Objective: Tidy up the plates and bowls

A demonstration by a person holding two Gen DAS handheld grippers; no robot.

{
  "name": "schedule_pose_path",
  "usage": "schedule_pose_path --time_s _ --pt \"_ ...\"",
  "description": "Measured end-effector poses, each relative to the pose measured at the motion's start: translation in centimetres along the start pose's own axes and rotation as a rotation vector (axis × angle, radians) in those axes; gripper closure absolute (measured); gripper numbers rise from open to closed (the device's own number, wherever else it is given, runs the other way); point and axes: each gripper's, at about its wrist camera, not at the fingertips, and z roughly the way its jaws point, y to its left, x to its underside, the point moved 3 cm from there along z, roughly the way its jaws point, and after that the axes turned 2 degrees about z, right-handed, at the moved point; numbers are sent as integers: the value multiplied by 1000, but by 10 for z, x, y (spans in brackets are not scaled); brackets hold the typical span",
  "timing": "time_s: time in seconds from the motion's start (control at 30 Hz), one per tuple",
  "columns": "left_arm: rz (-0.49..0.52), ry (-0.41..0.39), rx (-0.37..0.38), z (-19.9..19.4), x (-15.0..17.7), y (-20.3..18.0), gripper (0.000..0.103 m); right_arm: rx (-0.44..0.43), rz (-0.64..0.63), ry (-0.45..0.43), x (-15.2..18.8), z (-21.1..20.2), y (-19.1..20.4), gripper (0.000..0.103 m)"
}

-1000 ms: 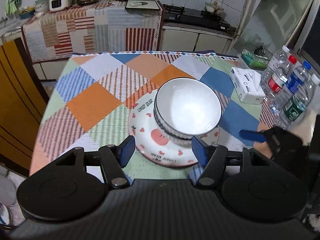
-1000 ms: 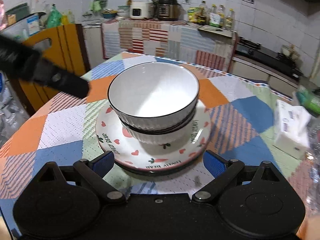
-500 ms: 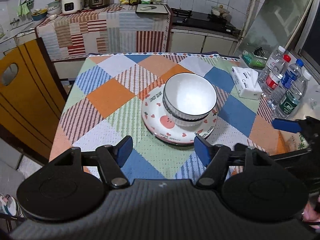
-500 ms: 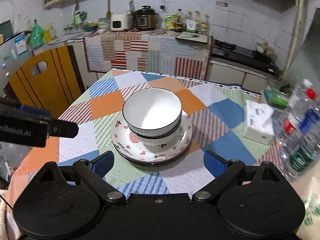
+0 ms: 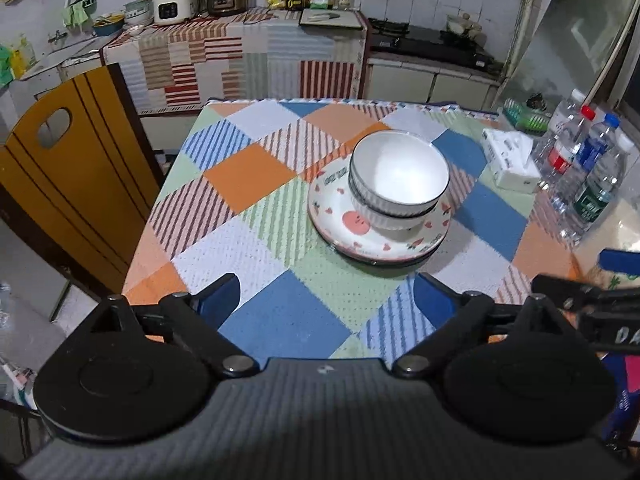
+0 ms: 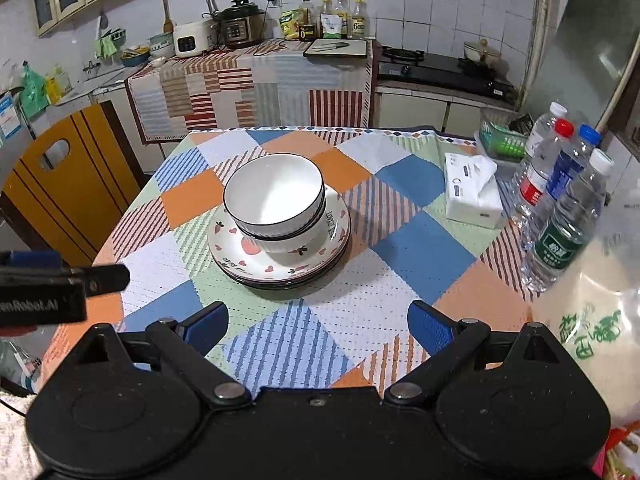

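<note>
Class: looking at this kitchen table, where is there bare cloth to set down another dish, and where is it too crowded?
Free: the tablecloth between the chair and the stacked plates with bowls; also the near strip in front of the stack. Crowded: the side with the tissue box, water bottles and green basket.

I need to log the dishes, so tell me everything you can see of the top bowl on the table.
The top bowl is white, glossy like ceramic, with a thin dark rim line and a ribbed outer wall. It looks empty and sits upright, nested in a second matching bowl, which stands on stacked plates printed with hearts, on the checked tablecloth. Nothing else touches it.
</note>
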Motion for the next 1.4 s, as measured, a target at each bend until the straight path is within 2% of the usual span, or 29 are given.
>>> schedule_pose_path --time_s 0.2,0.43,0.77,1.4 --pt "4 12 -21 -3 2 -1 9 31 7 9 -2 -8 3 5" --pt "34 39 -84 -6 4 -7 9 48 -13 12 0 -12 7 5" --pt "47 39 -109 -7 9 -9 9 102 -53 7 6 -12 10 5" --pt "59 52 -102 -7 16 -4 9 127 -76 21 13 -13 13 5"
